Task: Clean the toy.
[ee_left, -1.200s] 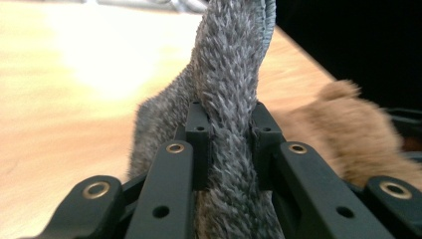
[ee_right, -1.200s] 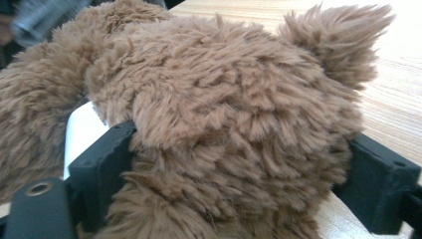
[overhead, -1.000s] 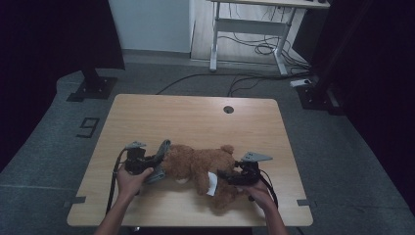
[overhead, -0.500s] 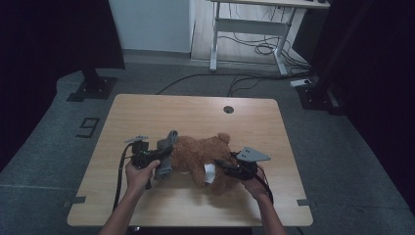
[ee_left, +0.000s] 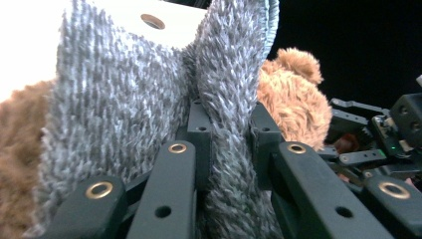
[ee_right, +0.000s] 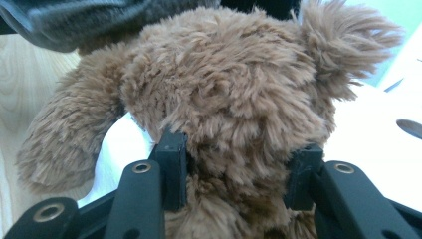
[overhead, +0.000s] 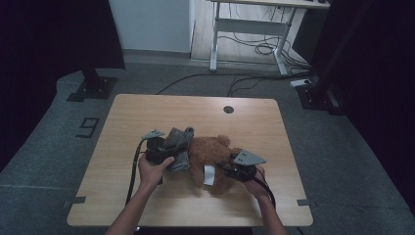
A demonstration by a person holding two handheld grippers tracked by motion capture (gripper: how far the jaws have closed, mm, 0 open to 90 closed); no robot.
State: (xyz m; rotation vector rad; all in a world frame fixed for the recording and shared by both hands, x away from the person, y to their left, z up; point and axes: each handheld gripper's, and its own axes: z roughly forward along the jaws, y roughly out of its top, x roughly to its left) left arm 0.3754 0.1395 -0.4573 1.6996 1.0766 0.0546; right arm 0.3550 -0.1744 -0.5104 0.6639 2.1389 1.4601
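A brown teddy bear lies on the wooden table, with a white tag on its near side. My left gripper is shut on a fold of grey knitted cloth, held up against the bear's left end. In the left gripper view the knit is pinched between the pads of the left gripper, and the bear lies just behind. My right gripper has just been closing. Its pads press into the bear's fur on both sides, and the grey knit hangs at the top left.
A round cable hole sits near the table's far edge. Beyond the table stand a white desk frame with loose cables on the floor and black stand bases at both sides. A "9" mark is on the floor to the left.
My left gripper has carried the grey knit rightward and upward, up to the bear. The right gripper's jaws have closed on the bear, which is now bunched up between the two grippers.
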